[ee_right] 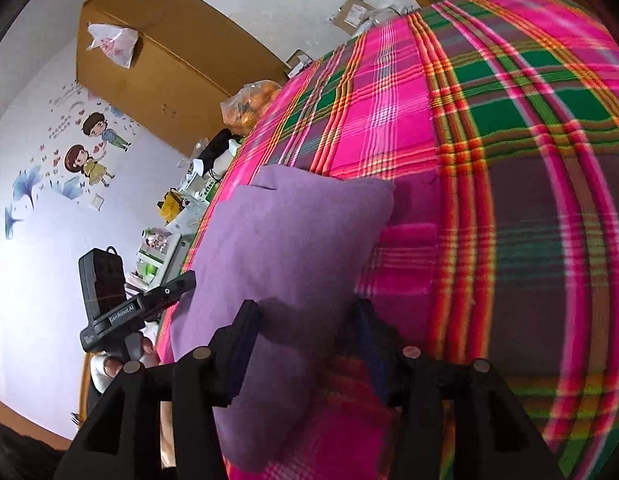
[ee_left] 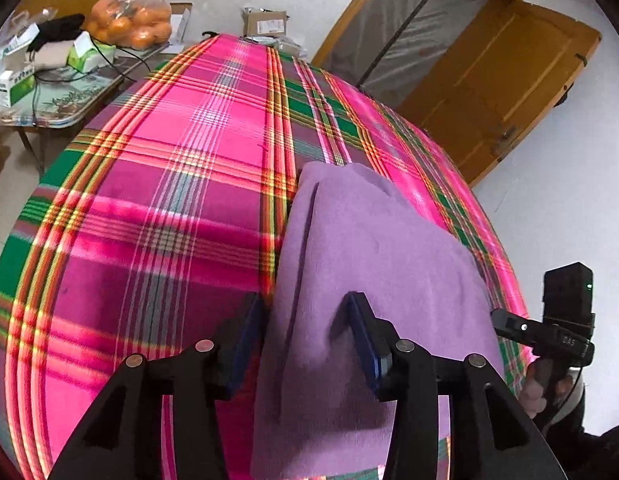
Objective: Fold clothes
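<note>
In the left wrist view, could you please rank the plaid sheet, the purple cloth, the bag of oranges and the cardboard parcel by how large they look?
1. Plaid sheet
2. Purple cloth, though it lies nearest the camera
3. Bag of oranges
4. Cardboard parcel, farthest away, so perhaps bigger than it looks

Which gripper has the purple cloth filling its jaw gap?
The left gripper: the purple cloth fills its gap. The right gripper has cloth only at one finger, plaid sheet showing beside it.

Matt, fuzzy purple cloth (ee_left: 373, 248) — on smooth woven plaid sheet (ee_left: 149, 200).
</note>
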